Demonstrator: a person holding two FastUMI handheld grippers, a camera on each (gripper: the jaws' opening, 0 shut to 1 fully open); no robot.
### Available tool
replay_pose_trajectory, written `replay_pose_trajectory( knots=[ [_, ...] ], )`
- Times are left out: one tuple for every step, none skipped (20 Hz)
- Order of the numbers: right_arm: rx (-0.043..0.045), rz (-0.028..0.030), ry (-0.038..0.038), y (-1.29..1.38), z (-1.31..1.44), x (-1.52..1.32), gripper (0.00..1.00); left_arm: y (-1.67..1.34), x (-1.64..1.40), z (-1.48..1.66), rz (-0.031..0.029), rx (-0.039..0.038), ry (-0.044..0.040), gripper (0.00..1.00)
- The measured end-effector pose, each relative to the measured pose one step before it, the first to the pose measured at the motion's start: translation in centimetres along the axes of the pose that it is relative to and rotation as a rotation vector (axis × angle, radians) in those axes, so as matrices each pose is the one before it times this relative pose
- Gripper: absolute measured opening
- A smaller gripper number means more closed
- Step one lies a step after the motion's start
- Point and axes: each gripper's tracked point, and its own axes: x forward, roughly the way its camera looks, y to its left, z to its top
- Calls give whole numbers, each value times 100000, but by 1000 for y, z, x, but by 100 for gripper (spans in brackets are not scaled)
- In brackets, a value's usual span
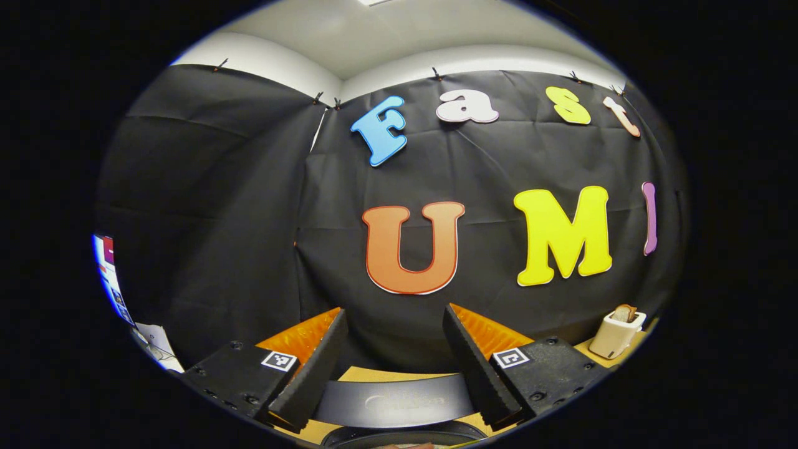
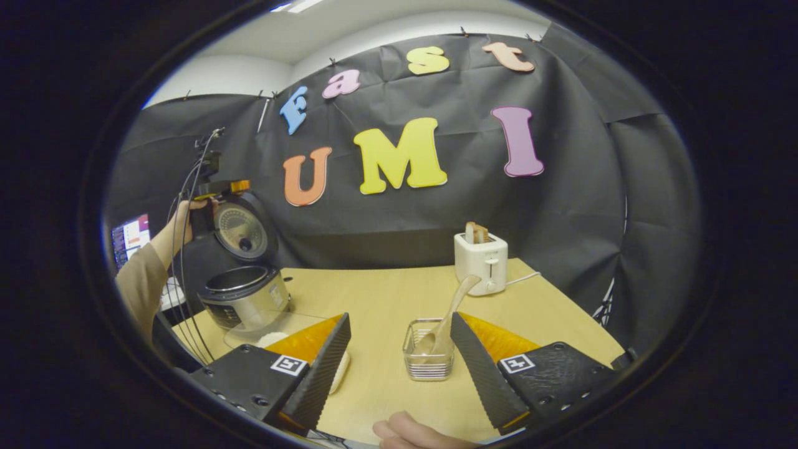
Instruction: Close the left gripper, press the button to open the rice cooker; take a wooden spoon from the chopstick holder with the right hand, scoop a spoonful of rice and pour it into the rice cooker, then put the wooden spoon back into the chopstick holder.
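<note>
The silver rice cooker (image 2: 244, 299) stands with its lid raised at the left of the tan surface (image 2: 386, 293). The left gripper (image 1: 393, 355) and right gripper (image 2: 399, 368) both have fingers spread apart, holding nothing. The pale wooden spoon (image 2: 450, 312) leans in the clear wire chopstick holder (image 2: 428, 358), near a white toaster (image 2: 480, 262).

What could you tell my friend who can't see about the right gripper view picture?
The open right gripper hovers over a wooden table, facing a wire chopstick holder with a wooden spoon in it. Far left, a rice cooker stands with its lid up beside a person's hand; a white toaster sits behind.
</note>
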Motion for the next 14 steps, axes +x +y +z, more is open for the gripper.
replay_pose_trajectory(
  knots=[
    [172, -34, 266, -4, 14, -247, 96, -100, -672, -332, -714, -181, 1334, 98],
    [16, -197, 270, 51, -113, -135, 96, -145, -791, -337, -463, -97, 742, 98],
    [-90, -393, 448, 29, -79, -108, 96, -192, -805, -206, -562, 431, 497, 100],
    [58, -33, 180, 39, -39, -204, 96, -162, -854, -383, -517, 288, 147, 98],
    [-49, 60, 209, 191, 1, -72, 96, -140, -882, -332, -307, -149, 364, 97],
    [-291, -218, 325, -25, -91, -48, 96, -118, -937, -583, -483, -268, 938, 98],
    [-190, -598, 79, 2, 11, -235, 96, -239, -904, -592, -329, -163, 906, 98],
    [-120, -283, -304, 136, 20, -90, 96, -219, -957, -747, -130, 16, 1054, 98],
    [-316, 64, -247, 195, -30, -133, 96, -101, -911, -700, -74, -54, 628, 98],
    [-267, 125, -134, 159, -7, 74, 96, -125, -854, -749, -55, 132, 668, 98],
    [-112, 137, 115, 166, -92, -17, 96, -212, -778, -690, -388, 205, 82, 98],
    [76, 79, 497, 195, -245, 62, 96, -223, -725, -930, -354, -17, 495, 98],
    [-28, 127, 798, 134, -246, -33, 96, -191, -705, -799, -531, 90, 200, 98],
    [-118, 349, 973, 218, -348, 208, 96, -175, -565, -787, -655, 261, 113, 98]
  ],
)
